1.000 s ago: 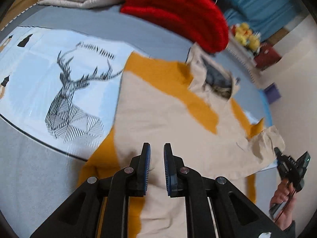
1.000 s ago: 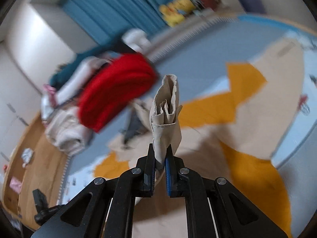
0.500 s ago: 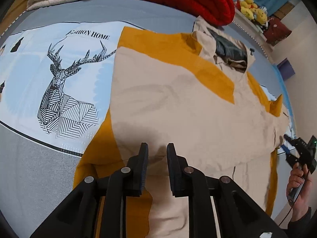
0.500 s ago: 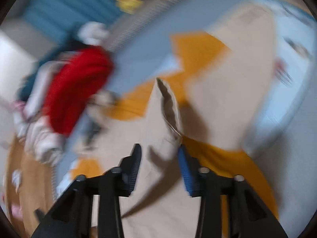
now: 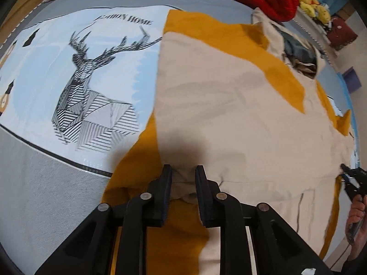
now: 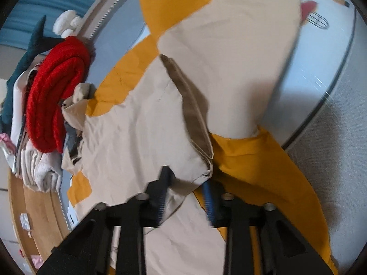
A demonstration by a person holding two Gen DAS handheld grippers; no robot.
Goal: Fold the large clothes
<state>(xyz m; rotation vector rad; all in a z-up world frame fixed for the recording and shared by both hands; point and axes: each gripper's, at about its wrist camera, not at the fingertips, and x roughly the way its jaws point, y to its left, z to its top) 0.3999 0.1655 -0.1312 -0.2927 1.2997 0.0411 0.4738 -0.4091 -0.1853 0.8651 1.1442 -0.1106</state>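
No box, basket or bin shows in either view; the clothes lie loose on a bed.

In the left wrist view the beige-and-mustard jacket (image 5: pixel 229 114) spreads flat over the bed's deer-print sheet (image 5: pixel 96 80), filling the frame from 12 o'clock round to 5 o'clock. The left gripper (image 5: pixel 183 176) sits at 6 o'clock with its fingers spread, a small rise of beige cloth standing in the gap between them; the pads do not press it. At the 3 to 4 o'clock edge the right gripper (image 5: pixel 348 178) shows small, at the jacket's far corner, with the person's hand (image 5: pixel 355 217) below it.

In the right wrist view the right gripper (image 6: pixel 187 178) is spread wide at 6 o'clock. The jacket (image 6: pixel 142 123) lies directly ahead, and a folded-over beige flap with a darker, shaded edge runs from 12 o'clock down to the blue pad (image 6: pixel 209 204) of the right-hand finger, its bunched corner just beside that pad. Whether the cloth touches the pads cannot be told.

The jacket is beige with angular mustard panels, lightly wrinkled, its dark-lined hood (image 5: pixel 298 50) lying open at 1 o'clock in the left view. A red knit (image 6: pixel 55 96) is stacked on other folded clothes (image 6: pixel 39 167) at 9 o'clock in the right view.
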